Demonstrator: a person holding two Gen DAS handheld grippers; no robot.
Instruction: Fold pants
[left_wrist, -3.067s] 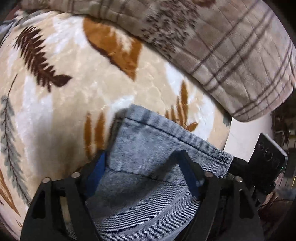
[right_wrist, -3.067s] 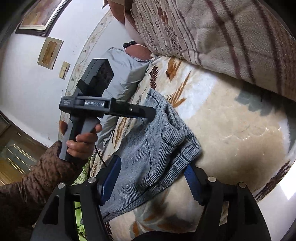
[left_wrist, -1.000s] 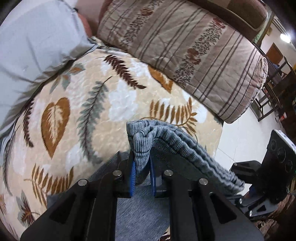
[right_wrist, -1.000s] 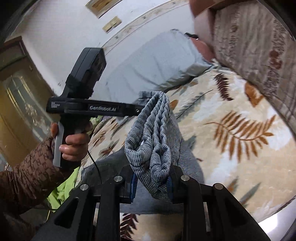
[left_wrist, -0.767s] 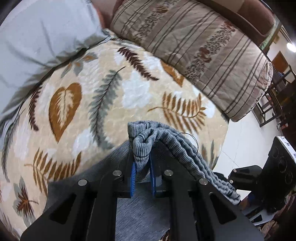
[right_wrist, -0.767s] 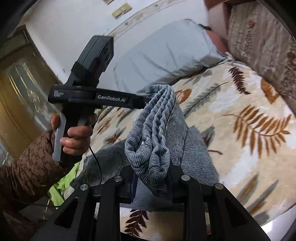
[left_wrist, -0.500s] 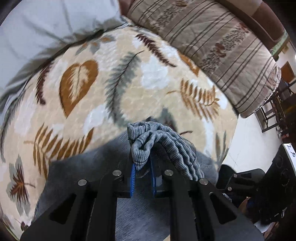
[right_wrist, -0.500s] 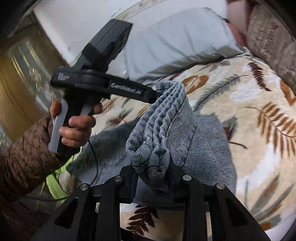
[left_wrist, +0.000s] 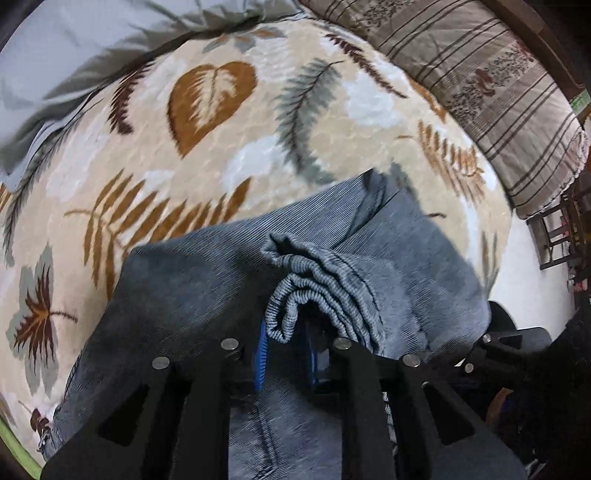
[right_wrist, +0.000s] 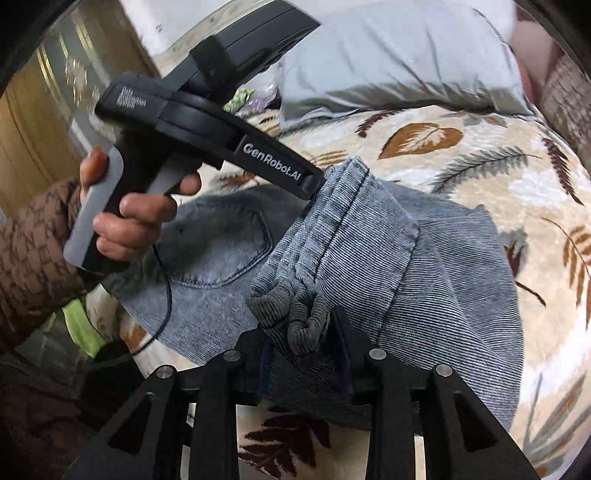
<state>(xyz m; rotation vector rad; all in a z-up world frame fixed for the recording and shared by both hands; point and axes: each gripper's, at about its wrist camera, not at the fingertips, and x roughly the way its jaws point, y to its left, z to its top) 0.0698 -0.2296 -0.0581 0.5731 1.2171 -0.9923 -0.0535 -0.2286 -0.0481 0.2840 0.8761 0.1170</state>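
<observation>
In the left wrist view we look steeply down on the blue-grey denim pants (left_wrist: 207, 280), which spread across the lower middle of the frame on a cream plush bed blanket printed with brown and grey leaves (left_wrist: 155, 158). A gathered, ribbed fold of the pants (left_wrist: 317, 280) rises in the centre and drapes toward the lower right. Our left gripper (left_wrist: 286, 354) sits at the bottom centre; its jaws have just been opening, and the end of the fold hangs between the blue pads (left_wrist: 261, 350) with a little slack on either side, so we cannot tell whether they still pinch it. A striped brown-and-beige quilted cover (left_wrist: 498, 85) fills the upper right, and a pale grey pillow (left_wrist: 74, 44) the upper left.

In the right wrist view the pants (right_wrist: 443, 280) lie across the middle of the frame on the same blanket (right_wrist: 535, 177), a back pocket visible at centre left. Our right gripper (right_wrist: 304, 354) is at the bottom centre; its jaws too have just been opening, and the bunched fold (right_wrist: 295, 310) sits between them, though the pads are too shaded to tell whether they press on it. At left, a hand (right_wrist: 129, 218) in a brown patterned sleeve (right_wrist: 33, 254) holds the left gripper (right_wrist: 314, 182), whose tip meets the far end of the fold. The pillow (right_wrist: 406, 62) lies at the top.
</observation>
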